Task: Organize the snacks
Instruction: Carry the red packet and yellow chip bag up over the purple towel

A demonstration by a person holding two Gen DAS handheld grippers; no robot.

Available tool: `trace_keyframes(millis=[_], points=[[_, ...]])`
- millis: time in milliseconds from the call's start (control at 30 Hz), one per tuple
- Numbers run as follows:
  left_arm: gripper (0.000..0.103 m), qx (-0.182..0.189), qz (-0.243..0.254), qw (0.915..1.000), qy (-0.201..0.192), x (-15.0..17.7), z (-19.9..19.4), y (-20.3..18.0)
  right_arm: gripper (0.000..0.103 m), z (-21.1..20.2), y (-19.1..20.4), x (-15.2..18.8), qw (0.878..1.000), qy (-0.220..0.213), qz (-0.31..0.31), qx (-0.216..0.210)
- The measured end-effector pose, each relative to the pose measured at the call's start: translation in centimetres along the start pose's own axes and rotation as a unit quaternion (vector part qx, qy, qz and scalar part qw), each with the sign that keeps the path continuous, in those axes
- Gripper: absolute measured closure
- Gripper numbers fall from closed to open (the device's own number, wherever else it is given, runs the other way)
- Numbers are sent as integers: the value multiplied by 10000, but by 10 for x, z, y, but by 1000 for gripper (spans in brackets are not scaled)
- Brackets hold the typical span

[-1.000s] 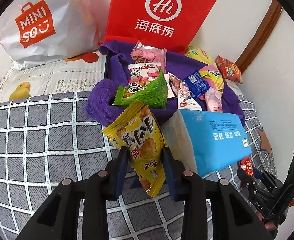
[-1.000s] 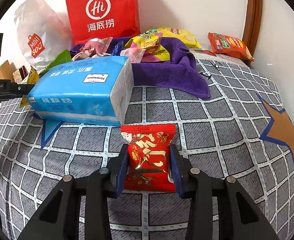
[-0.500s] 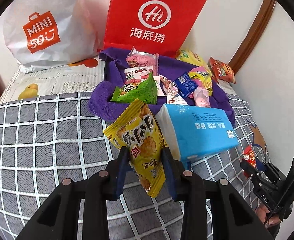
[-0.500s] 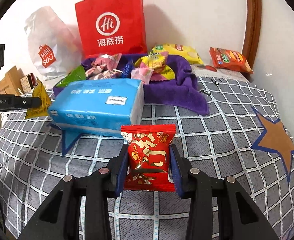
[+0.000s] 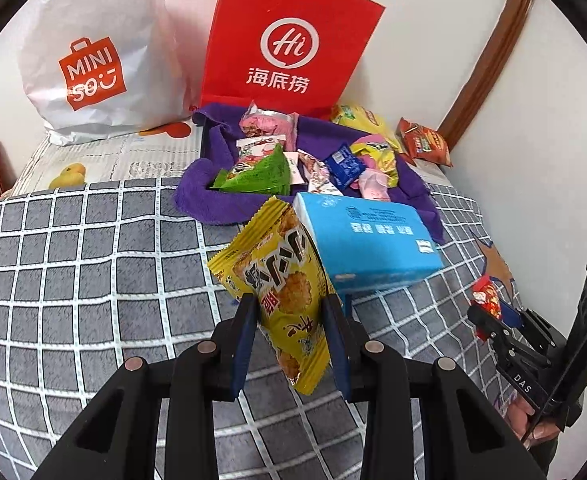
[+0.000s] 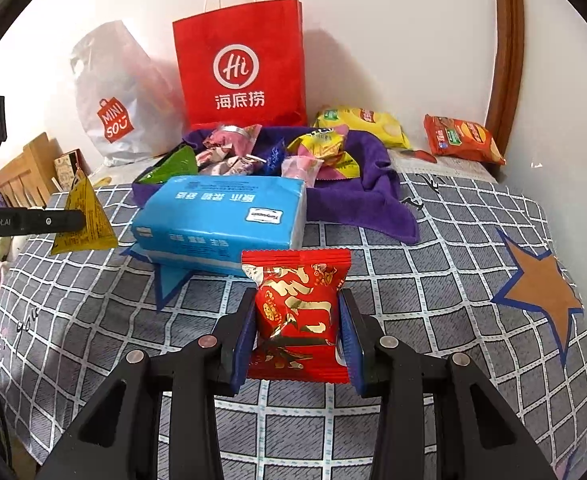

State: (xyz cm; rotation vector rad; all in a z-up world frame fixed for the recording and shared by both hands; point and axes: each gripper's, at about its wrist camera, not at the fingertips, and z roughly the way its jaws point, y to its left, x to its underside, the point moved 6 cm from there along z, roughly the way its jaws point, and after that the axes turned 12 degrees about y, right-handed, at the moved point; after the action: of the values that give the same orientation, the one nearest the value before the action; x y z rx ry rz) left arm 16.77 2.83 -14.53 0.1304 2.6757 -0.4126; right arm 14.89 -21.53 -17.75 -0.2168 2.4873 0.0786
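Bedding in a grey check (image 6: 433, 280) carries everything here, and the things sit on a bed rather than a bench. At the far wall stand a red bag (image 6: 239, 64) and a white bag (image 6: 113, 96). In front of the red bag a purple towel (image 6: 373, 196) lines what looks like a tray, heaped with small snacks (image 5: 333, 160). A blue tissue pack (image 6: 221, 216) lies just before the towel, its long axis running across the right wrist view.

Both hands are in the carrying step: each has a packet lifted off the bedding and neither is yet over the towel. The left tongs (image 5: 289, 328) are clamped on a yellow packet (image 5: 281, 280), which hangs near the tissue pack's left end. Its long axis runs nearly along the tongs, the crimped top tilted away and to the left, the bottom crimp towards the camera. The right tongs (image 6: 298, 326) are clamped on a red packet (image 6: 297, 312), held on the near side of the tissue pack. It stands upright between the pads, long axis in line with the tongs, top crimp pointing at the tissue pack.

Next, judging by the heap, each packet has to travel over the tissue pack to the towel and be let go among the other snacks. That calls for enough height to clear the pack, and for the two hands to keep apart on the way.
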Motion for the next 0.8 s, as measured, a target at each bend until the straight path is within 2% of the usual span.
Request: trace_keyframes(millis=[367, 800], points=[[71, 158, 172, 9997, -38, 6, -14, -30, 64, -25, 11, -7, 9998, -102, -4, -155], [71, 240, 369, 9990, -53, -22, -24, -65, 64, -49, 13, -47, 9993, -312, -29, -189]])
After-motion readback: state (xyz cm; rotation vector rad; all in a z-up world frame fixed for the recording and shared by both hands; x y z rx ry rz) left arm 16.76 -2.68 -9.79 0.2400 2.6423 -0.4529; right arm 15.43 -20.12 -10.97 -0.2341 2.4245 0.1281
